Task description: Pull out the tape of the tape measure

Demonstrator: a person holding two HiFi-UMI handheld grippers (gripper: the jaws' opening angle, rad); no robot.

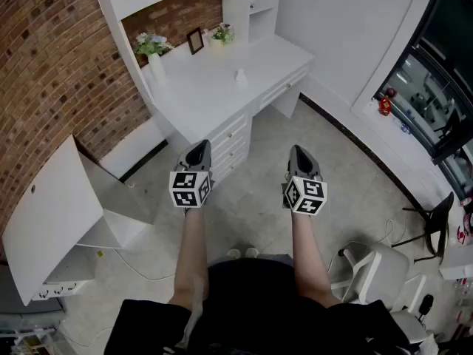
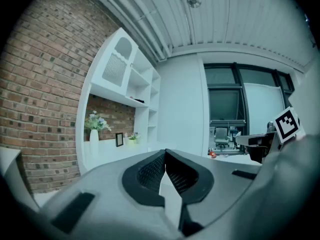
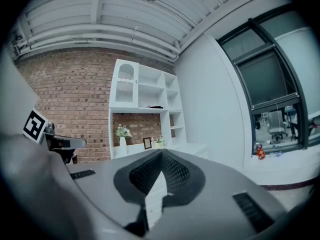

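Both grippers clenched, empty, short of the desk.
Left gripper (image 1: 198, 149) and right gripper (image 1: 299, 154) sit side by side, both pointing toward the desk (image 1: 194, 98) front. In each gripper view the jaw tips touch with nothing between them. On the desk: vase (image 1: 156, 66) at back left, frame (image 1: 195, 41) beside it, small white item (image 1: 241, 77) mid-top (too small to call it the tape measure, so axis and heading unreadable). Chair (image 1: 367, 271) well right of the desk.

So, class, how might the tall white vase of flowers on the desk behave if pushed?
The tall white vase is narrow and top-loaded with flowers, so it would probably tip, not slide. It looks ceramic: likely smooth, slippery and breakable.
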